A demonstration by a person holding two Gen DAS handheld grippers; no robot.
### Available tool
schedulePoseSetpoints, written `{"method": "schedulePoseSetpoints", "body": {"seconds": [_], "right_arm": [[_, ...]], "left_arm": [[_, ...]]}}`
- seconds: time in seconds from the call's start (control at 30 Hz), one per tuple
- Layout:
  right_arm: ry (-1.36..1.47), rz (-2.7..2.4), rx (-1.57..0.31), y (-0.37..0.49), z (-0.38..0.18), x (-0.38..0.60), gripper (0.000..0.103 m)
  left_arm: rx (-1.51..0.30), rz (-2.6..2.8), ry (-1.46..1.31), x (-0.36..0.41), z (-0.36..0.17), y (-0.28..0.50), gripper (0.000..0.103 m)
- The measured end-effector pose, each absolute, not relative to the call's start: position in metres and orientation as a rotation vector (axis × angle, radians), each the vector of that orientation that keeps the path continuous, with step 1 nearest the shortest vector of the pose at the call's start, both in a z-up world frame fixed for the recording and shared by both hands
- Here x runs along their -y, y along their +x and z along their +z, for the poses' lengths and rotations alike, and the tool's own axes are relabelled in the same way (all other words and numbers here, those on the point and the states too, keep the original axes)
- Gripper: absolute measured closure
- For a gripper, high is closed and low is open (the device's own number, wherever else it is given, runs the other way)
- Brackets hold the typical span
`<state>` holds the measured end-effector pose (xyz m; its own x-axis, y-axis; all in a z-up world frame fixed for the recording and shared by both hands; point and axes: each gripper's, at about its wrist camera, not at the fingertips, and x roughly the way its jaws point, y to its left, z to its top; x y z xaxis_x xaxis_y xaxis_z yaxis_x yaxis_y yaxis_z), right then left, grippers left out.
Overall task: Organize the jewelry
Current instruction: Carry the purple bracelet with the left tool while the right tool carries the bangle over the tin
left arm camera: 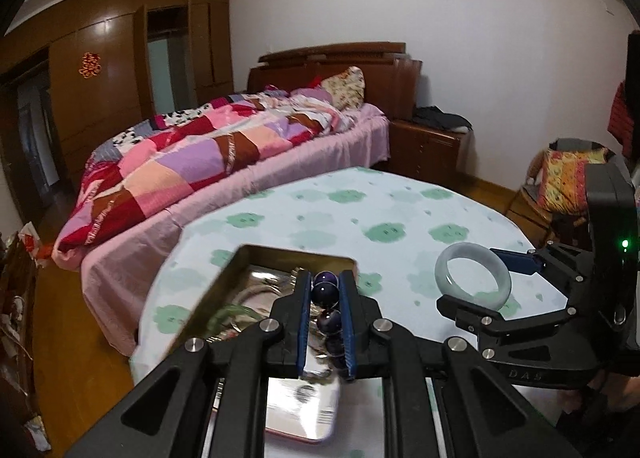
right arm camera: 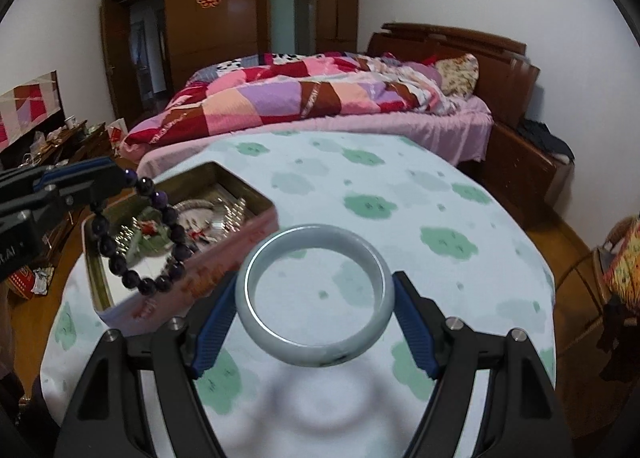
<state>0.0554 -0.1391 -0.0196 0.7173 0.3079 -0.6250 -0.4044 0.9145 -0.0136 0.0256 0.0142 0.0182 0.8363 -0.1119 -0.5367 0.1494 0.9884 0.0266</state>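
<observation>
My left gripper [left arm camera: 326, 282] is shut on a dark purple bead bracelet [left arm camera: 323, 292], which hangs as a loop [right arm camera: 138, 234] over the open metal tin [right arm camera: 182, 282]. The tin [left arm camera: 236, 262] has a mirror-like bottom and holds several other pieces of jewelry. My right gripper [right arm camera: 316, 286] is shut on a pale green jade bangle [right arm camera: 316, 342], held by its outer rim above the table; from the left wrist the bangle [left arm camera: 472, 278] shows at the right. Both pieces hang in the air over the round table with the green-patterned cloth [right arm camera: 400, 194].
A bed with a patchwork quilt [right arm camera: 304, 98] stands right behind the table. A wooden nightstand [left arm camera: 428, 150] is at its far side, a chair with a colourful cushion [left arm camera: 560, 182] to the right. A cluttered low cabinet [right arm camera: 60, 138] lies at the left.
</observation>
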Motion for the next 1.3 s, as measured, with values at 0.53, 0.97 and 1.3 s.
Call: {"method": "schedulePoseSetpoints", "body": {"seconds": [0.53, 0.97, 1.3], "right_arm": [[-0.205, 0.502, -0.627, 0.081, -0.011, 0.079, 0.025], [-0.245, 0.535, -0.649, 0.095, -0.027, 0.053, 0.025], [-0.254, 0.564, -0.662, 0.102, -0.033, 0.043, 0.025]], "left_arm": [[-0.612, -0.033, 0.022, -0.061, -0.001, 0.047, 0.090], [-0.650, -0.005, 0.006, -0.075, -0.014, 0.060, 0.090], [-0.675, 0.014, -0.003, -0.083, -0.023, 0.069, 0.089]]}}
